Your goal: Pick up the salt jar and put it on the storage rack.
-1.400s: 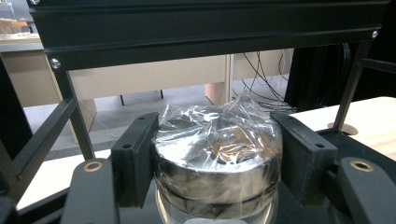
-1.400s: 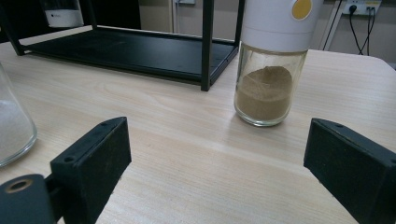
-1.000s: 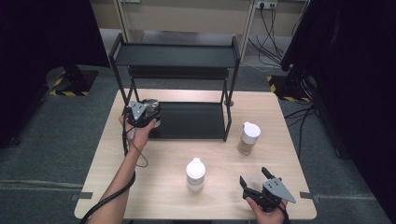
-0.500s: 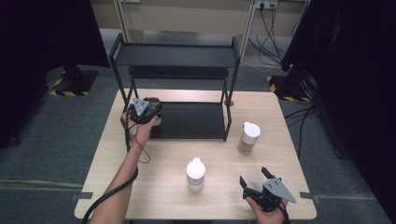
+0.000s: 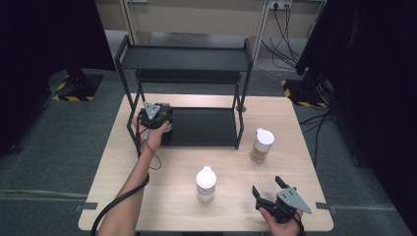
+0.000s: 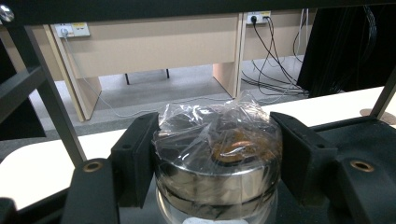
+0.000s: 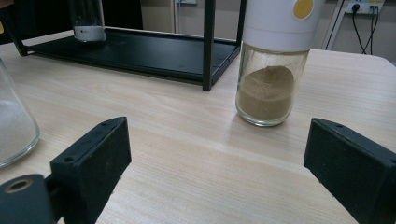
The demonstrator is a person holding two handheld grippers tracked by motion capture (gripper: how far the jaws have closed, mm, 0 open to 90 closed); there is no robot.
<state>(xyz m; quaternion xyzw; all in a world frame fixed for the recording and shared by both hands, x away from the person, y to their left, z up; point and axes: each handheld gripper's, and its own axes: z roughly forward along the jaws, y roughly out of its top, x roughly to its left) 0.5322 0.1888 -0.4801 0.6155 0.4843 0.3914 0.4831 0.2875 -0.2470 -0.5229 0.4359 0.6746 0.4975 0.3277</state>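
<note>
A glass jar (image 6: 217, 179) with a metal lid under crinkled clear film sits between the pads of my left gripper (image 6: 217, 154), which is shut on it just below the lid. In the high view my left gripper (image 5: 156, 114) is at the left end of the black rack's lower shelf (image 5: 204, 128), covering the jar from above. In the right gripper view the jar's (image 7: 88, 18) base rests on that shelf. My right gripper (image 5: 267, 185) lies near the table's front right edge, open, with nothing between its pads (image 7: 95, 154).
A glass bottle of brown powder with a white cap (image 5: 261, 145) (image 7: 271, 70) stands right of the rack. A white-capped bottle of white powder (image 5: 205, 183) (image 7: 11, 126) stands at the front middle. The rack's top shelf (image 5: 184, 59) overhangs the lower one, with an upright post (image 7: 208, 42) at the corner.
My left gripper has shifted a little to the right and slightly down with the jar in it. The right gripper and both bottles have stayed put.
</note>
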